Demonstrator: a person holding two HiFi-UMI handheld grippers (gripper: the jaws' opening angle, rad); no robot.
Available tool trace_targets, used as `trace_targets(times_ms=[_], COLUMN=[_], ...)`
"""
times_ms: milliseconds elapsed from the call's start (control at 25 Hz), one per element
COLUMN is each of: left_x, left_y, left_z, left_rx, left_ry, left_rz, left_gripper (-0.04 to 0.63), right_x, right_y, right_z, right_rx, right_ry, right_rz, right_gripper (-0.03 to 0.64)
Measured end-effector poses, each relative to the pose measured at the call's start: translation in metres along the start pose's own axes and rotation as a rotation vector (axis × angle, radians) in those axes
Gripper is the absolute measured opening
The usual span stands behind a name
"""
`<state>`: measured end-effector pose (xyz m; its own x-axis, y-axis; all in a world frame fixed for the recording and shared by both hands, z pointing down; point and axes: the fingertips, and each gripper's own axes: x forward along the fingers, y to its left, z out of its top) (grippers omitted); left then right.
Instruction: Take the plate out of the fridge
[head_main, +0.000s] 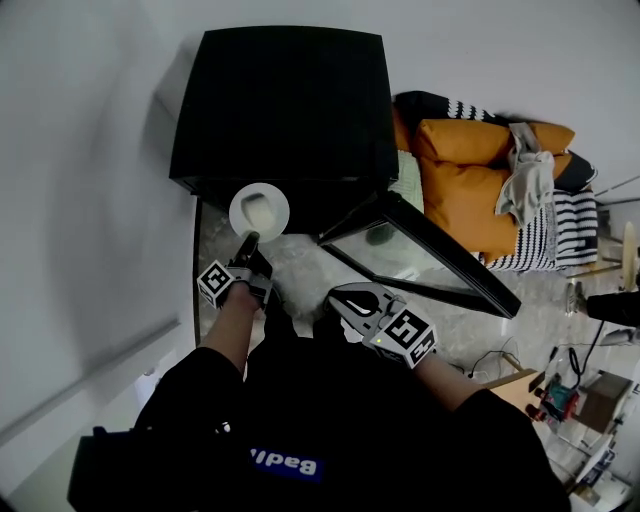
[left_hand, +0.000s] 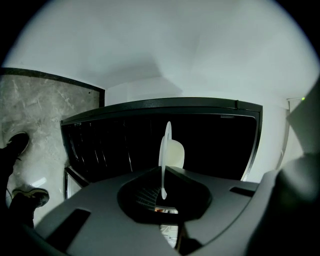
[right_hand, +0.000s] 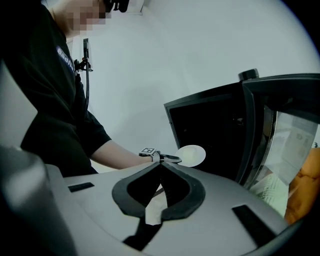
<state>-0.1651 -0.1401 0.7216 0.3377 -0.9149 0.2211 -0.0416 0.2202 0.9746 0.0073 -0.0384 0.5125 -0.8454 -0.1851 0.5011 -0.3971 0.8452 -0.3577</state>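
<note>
white plate (head_main: 259, 210) clamped in left hand-held gripper (head_main: 247, 239), edge-on in its view, round overhead, right hand-held gripper (head_main: 340, 300) closed

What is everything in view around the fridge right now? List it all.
plate: one, white, at the fridge opening, rim held in the left gripper
fridge: one, black, against the white wall, interior dark
fridge door: one, black frame with glass, swung open on the right of the head view
cushions: at least two, orange, beyond the open door
cloth: one, grey, draped over the cushions
blanket: one, black and white stripes, by the cushions
floor: pale marbled, under the fridge
left gripper: one, dark grey, shut on the plate
right gripper: one, dark grey, jaws together, empty, near the door
</note>
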Motion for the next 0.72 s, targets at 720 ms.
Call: trace_targets(times_ms=[720], left_x=[-0.064], left_y=[-0.123], left_z=[-0.057], left_rx=[0.038], left_ry=[0.159], left_rz=[-0.085], left_gripper=[0.018], right_x=[-0.021], right_y=[-0.006], right_z=[0.03], right_rx=[0.04], right_ry=[-0.148], right_rz=[-0.047], right_gripper=[0.011])
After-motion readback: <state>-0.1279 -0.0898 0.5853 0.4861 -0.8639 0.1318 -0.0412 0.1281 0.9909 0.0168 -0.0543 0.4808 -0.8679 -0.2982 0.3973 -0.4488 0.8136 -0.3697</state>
